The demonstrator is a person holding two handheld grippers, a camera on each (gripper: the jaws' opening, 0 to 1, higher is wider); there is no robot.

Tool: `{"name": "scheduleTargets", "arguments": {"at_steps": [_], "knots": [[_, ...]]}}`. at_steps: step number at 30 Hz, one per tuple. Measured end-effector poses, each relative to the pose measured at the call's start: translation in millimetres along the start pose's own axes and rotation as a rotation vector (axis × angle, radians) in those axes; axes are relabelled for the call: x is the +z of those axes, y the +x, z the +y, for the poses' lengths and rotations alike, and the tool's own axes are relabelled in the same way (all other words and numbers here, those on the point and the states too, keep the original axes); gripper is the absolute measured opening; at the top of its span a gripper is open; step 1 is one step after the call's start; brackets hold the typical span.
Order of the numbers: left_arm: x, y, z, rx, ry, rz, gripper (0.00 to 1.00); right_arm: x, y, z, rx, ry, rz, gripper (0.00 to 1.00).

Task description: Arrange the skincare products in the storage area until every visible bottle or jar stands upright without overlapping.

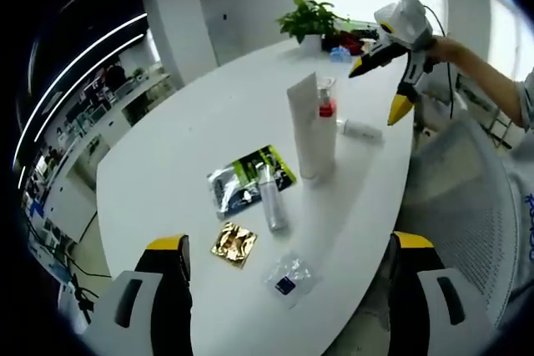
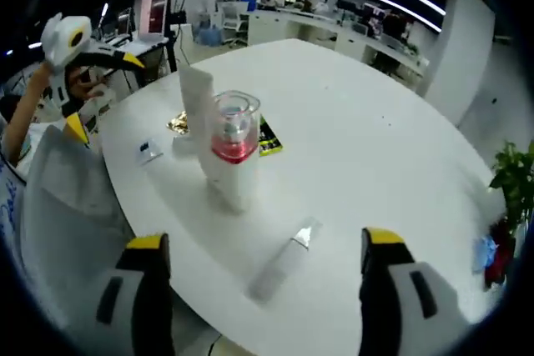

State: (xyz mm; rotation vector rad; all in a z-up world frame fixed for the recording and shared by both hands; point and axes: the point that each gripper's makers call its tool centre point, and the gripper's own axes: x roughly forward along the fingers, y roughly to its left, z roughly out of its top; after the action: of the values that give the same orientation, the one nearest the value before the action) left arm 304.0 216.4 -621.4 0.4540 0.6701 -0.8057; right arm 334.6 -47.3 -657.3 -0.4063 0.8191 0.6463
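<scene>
Nearest our left gripper (image 1: 288,268), whose yellow-tipped jaws stand wide apart and hold nothing, lies a small clear sachet (image 1: 288,275) close to the table (image 1: 167,156) edge, with a gold foil packet (image 1: 234,243) just beside it. Further in, a slim silver tube (image 1: 271,198) lies flat, partly over a black-and-green sachet (image 1: 249,177), so we judge those two an overlap yet to be sorted out. Beyond them a tall white tube (image 1: 310,127) stands upright on its cap, and a clear bottle with a red band (image 1: 325,106) stands just behind it; we read these as already in their wanted pose. A small white tube (image 1: 360,129) lies on its side near them, toward the far edge.

From the right gripper view, our right gripper (image 2: 260,268) also has its jaws spread wide and empty, hovering above the table with that same fallen white tube (image 2: 282,263) lying between them and a little ahead. We judge this the step in hand: we hold the jaws open over it because it is the nearest piece not yet upright. The red-banded bottle (image 2: 231,147) stands near, so lifting the tube calls for care not to knock it. A potted plant (image 1: 310,18) sits well apart at the table's far end.
</scene>
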Motion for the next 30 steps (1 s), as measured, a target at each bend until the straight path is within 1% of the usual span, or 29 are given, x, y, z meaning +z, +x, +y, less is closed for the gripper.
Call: {"name": "scheduleTargets", "arguments": {"at_steps": [2, 3, 5, 8, 10, 12, 14, 15, 17, 18, 20, 24, 26, 30], "knots": [[-0.8, 0, 0.5, 0.001, -0.004, 0.0, 0.97, -4.8, 4, -3, -0.001, 0.012, 0.01, 0.87], [-1.4, -1, 0.8, 0.002, -0.006, 0.0, 0.97, -10.3, 6, -2, 0.011, 0.034, 0.032, 0.82], [-2.0, -1, 1.2, 0.002, -0.011, -0.001, 0.97, -13.2, 10, -4, 0.015, 0.052, 0.035, 0.76], [-3.3, -1, 0.3, 0.0, -0.018, -0.001, 0.97, -18.5, 15, -6, 0.02, 0.079, 0.04, 0.71], [-4.1, -1, -0.6, -0.002, -0.018, 0.001, 0.97, -21.5, 18, -5, 0.021, 0.088, 0.045, 0.7], [-4.7, -1, -1.5, -0.003, -0.021, 0.0, 0.97, -24.8, 21, -4, 0.023, 0.088, 0.052, 0.66], [-5.3, -1, -2.5, -0.004, -0.026, -0.002, 0.97, -26.1, 22, -3, 0.025, 0.085, 0.048, 0.6], [-5.6, -1, -2.9, -0.005, -0.026, -0.002, 0.97, -27.3, 23, -2, 0.03, 0.089, 0.052, 0.59], [-7.0, -2, -3.4, -0.004, -0.028, 0.001, 0.97, -32.3, 27, 0, 0.039, 0.096, 0.069, 0.55], [-7.4, -2, -3.6, -0.005, -0.03, 0.001, 0.97, -36.3, 29, 0, 0.036, 0.103, 0.085, 0.54], [-7.9, -2, -4.0, -0.005, -0.034, 0.002, 0.97, -40.0, 32, -1, 0.033, 0.109, 0.096, 0.5], [-8.5, -2, -5.1, -0.007, -0.04, 0.002, 0.97, -48.9, 38, -1, 0.042, 0.135, 0.123, 0.47], [-8.7, -2, -5.8, -0.009, -0.04, 0.002, 0.97, -53.4, 41, -3, 0.031, 0.136, 0.142, 0.45], [-9.5, -2, -6.6, -0.011, -0.044, 0.004, 0.97, -57.2, 45, -4, 0.039, 0.157, 0.162, 0.43]]}}
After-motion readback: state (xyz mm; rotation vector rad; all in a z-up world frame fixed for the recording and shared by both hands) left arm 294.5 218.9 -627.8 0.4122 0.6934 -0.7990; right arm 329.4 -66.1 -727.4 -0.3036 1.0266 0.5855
